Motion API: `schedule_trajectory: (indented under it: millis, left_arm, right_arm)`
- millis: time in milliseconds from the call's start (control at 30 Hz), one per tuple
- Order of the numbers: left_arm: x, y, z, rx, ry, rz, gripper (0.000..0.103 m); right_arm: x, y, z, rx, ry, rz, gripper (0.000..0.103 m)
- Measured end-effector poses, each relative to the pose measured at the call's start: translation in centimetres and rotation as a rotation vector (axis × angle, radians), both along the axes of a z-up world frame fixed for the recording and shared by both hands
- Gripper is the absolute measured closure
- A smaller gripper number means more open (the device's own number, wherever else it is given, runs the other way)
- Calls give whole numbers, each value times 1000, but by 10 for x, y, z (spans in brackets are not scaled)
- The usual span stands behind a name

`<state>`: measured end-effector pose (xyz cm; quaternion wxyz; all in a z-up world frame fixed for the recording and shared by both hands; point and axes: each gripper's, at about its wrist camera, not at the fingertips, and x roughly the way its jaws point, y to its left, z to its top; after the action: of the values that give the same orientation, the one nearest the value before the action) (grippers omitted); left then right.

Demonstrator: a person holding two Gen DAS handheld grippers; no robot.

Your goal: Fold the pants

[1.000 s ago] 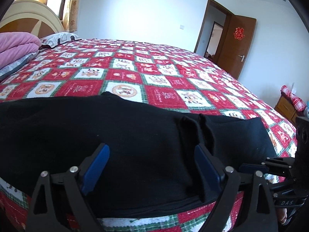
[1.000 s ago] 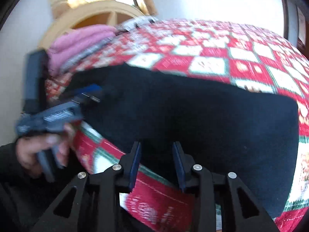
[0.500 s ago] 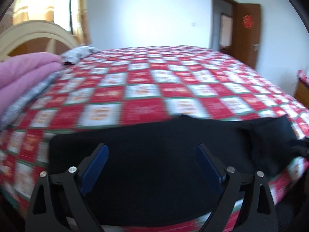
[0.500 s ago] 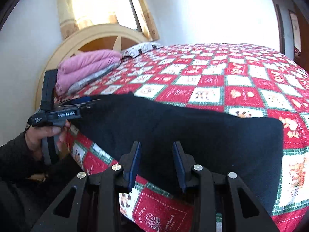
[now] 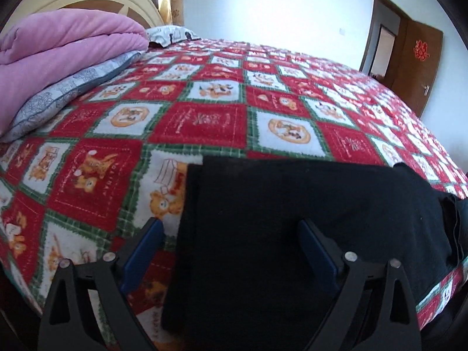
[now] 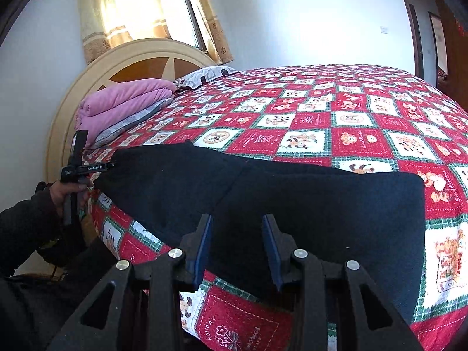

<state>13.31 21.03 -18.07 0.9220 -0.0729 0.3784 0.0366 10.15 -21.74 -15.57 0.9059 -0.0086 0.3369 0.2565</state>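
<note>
- The black pants lie flat as a long folded band along the near edge of the bed, on a red, white and green patchwork bedspread printed with bears and holiday motifs.
- In the left wrist view one short end of the pants shows a squared edge with a second layer peeking out beside it; the far end bunches into a few folds near the bed's corner.
- The left gripper hangs over that squared end with its blue-padded jaws spread wide, one pad over bare bedspread and the other over the black cloth; nothing is pinched between them.
- The right gripper points down at the pants near the bed's edge, jaws parted by a moderate gap (whether the pads actually press the cloth I cannot tell).
- In the right wrist view the person's left hand, in a dark sleeve, holds the left gripper's handle at the far end of the pants.
- At the head of the bed a folded pink blanket sits on top of a grey patterned pillow, with a second black-and-white patterned pillow just behind it.
- A cream, arched headboard with brown wooden panels stands against the wall, under a window with yellow curtains letting in bright light.
- The walls are plain white; a brown door stands open on the far side and carries a red paper decoration.
</note>
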Motion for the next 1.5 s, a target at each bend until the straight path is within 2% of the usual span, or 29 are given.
schedule_trajectory:
  millis: [167, 200, 267, 333, 433, 533, 633, 700, 767, 867, 900, 933, 967, 1067, 1300, 1400, 1500]
  left_arm:
    - [4, 6, -1, -41, -3, -25, 7]
    - [4, 6, 0, -44, 3, -29, 10]
    - [2, 6, 2, -39, 10, -38, 19]
    - [-1, 3, 5, -29, 15, -56, 37]
    - [-5, -8, 9, 20, 17, -71, 51]
    - [-4, -5, 9, 10, 12, -67, 49]
    - [-3, 5, 3, -34, -19, -47, 33]
    - [-2, 8, 1, -55, -40, -43, 29]
    - [-2, 6, 1, -57, -43, -46, 30]
    - [-4, 6, 6, -69, -40, -70, 55]
    - [-5, 6, 8, -79, -37, -80, 66]
    - [-6, 6, 10, -89, -34, -87, 72]
    - [-7, 6, 12, -98, -31, -89, 74]
    - [-12, 12, 17, -207, -26, -71, 76]
    - [-33, 12, 50, -467, -102, -79, 76]
    - [-37, -1, 71, -555, -130, -115, 76]
    - [-38, -17, 87, -597, -143, -148, 76]
  right_arm:
    - [2, 0, -3, -12, 6, -13, 66]
    - [3, 0, -3, -15, 7, -17, 66]
    - [3, -1, -4, -20, 8, -25, 66]
    - [3, -2, -4, -24, 5, -34, 66]
    - [3, -4, -2, -17, 1, -44, 66]
    - [5, -7, -3, -15, 4, -59, 66]
    - [6, -8, -3, -17, 8, -72, 66]
    - [6, -8, -3, -16, 6, -76, 66]
    - [6, -9, -3, -17, 8, -78, 66]
    - [6, -9, -4, -20, 9, -78, 66]
    - [6, -9, -4, -20, 8, -77, 66]
    - [6, -9, -3, -19, 5, -78, 66]
    - [6, -9, -3, -18, 3, -79, 66]
    - [6, -10, -3, -19, 3, -89, 66]
    - [14, -21, -6, -49, 28, -164, 66]
    - [23, -26, -16, -80, 94, -197, 66]
    - [23, -27, -17, -87, 93, -197, 66]
